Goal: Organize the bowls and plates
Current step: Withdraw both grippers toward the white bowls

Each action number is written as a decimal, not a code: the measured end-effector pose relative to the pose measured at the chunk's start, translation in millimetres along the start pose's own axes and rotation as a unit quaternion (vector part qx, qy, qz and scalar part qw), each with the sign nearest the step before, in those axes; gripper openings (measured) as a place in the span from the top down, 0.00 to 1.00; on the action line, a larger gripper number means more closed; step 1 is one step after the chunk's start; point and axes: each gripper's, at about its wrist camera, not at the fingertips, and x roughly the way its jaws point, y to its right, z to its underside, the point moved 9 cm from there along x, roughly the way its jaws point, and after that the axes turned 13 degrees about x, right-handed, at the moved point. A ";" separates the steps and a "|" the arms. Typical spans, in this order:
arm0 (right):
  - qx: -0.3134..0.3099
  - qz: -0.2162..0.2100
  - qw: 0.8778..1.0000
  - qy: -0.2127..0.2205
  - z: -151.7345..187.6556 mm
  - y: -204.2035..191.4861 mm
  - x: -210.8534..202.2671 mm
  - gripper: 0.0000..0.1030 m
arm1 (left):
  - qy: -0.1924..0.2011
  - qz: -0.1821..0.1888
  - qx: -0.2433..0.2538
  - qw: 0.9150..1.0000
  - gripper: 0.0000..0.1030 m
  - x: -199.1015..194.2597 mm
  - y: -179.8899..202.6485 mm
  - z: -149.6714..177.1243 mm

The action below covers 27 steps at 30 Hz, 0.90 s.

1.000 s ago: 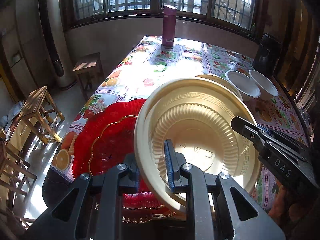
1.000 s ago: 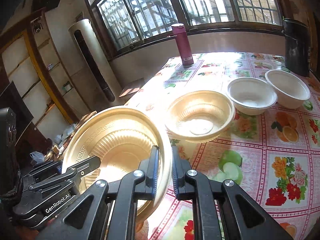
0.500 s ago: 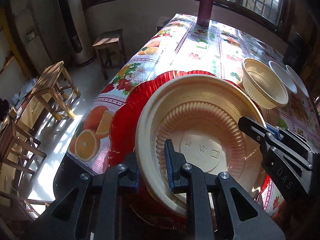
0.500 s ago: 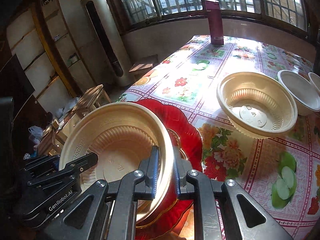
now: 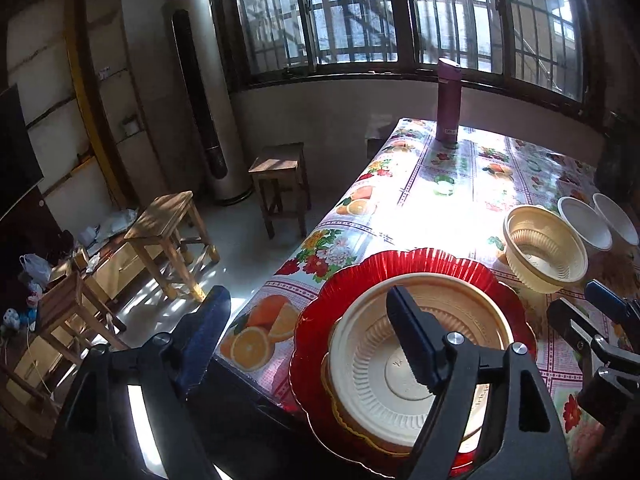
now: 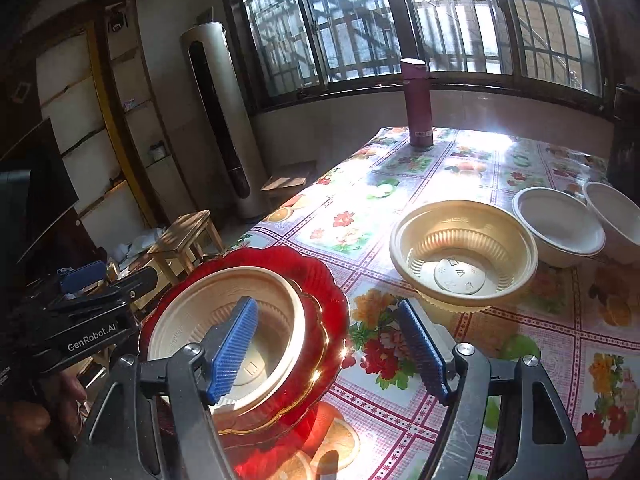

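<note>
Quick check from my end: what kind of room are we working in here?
Most likely a home dining room: a table under a fruit-and-flower oilcloth, wooden stools beside it, a floor-standing air conditioner by barred windows.

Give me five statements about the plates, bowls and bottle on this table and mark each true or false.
1. The cream plate lies on the red plate. True.
2. The left hand-held gripper clamps the cream plate's rim. False: its jaws are opening, nothing pinched.
3. The cream bowl sits inside a white bowl. False: it stands beside them on the tablecloth.
4. The maroon bottle stands upright near the window. True.
5. The right hand-held gripper holds a bowl. False: its opening jaws are empty.
</note>
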 end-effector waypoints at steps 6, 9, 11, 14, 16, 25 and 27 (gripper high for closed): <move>0.035 -0.013 0.998 0.057 -21.9 47.5 -54.5 0.00 | 0.070 0.113 -0.006 0.991 0.00 -39.5 52.5 -27.8; 0.054 0.005 0.994 0.095 -34.8 80.9 -85.8 0.00 | 0.083 0.165 0.024 0.983 0.00 -52.7 94.3 -35.6; 0.068 0.018 0.991 0.114 -41.8 104.0 -105.4 0.00 | 0.077 0.189 0.051 0.978 0.00 -56.3 125.0 -38.6; 0.081 0.050 0.987 0.133 -49.1 139.6 -128.6 0.00 | 0.066 0.217 0.074 0.971 0.00 -57.8 166.4 -40.9; 0.091 0.071 0.983 0.140 -50.2 162.4 -142.3 0.00 | 0.054 0.233 0.085 0.967 0.00 -60.4 194.7 -40.9; 0.130 0.140 0.972 0.136 -38.7 247.2 -172.7 0.00 | -0.030 0.290 0.127 0.948 0.00 -47.9 281.9 -15.2; 0.137 0.146 0.971 0.128 -36.1 257.4 -169.2 0.00 | -0.041 0.288 0.132 0.948 0.00 -43.0 289.5 -9.4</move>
